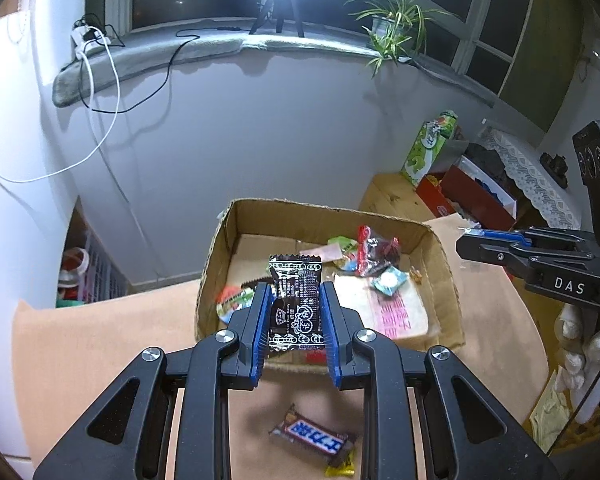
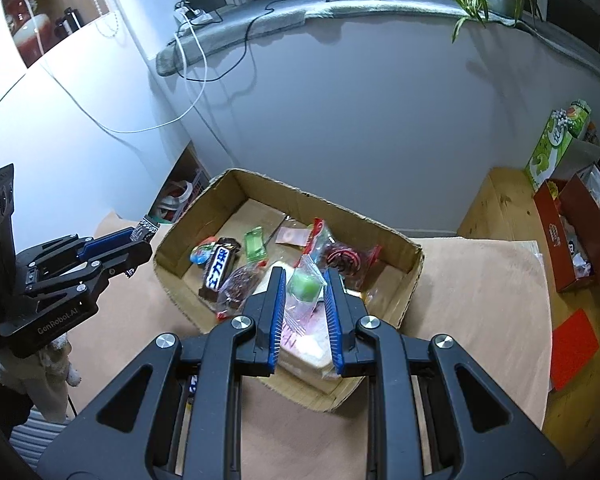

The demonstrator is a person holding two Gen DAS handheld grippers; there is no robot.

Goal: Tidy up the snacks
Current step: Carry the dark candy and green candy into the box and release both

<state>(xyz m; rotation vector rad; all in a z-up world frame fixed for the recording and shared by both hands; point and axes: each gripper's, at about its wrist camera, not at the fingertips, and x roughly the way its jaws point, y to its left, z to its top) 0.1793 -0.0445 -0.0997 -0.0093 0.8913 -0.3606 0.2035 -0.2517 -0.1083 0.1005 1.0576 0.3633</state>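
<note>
My left gripper (image 1: 294,300) is shut on a black candy packet (image 1: 296,304) with white print and holds it upright above the near wall of an open cardboard box (image 1: 210,268). Several wrapped snacks (image 1: 364,256) lie in the box. A Snickers bar (image 1: 312,438) lies on the tan tabletop below my left gripper. My right gripper (image 2: 304,286) is shut on a clear packet with a green sweet (image 2: 305,286) and holds it over the same box (image 2: 414,264). A second Snickers bar (image 2: 217,270) lies inside the box. The left gripper shows at the left (image 2: 138,242).
A wooden side surface (image 2: 496,208) at the right carries a green carton (image 2: 556,144) and a red box (image 2: 580,236). A red card (image 2: 572,348) lies near it. A white wall and a windowsill with cables and a plant (image 1: 396,28) stand behind the table.
</note>
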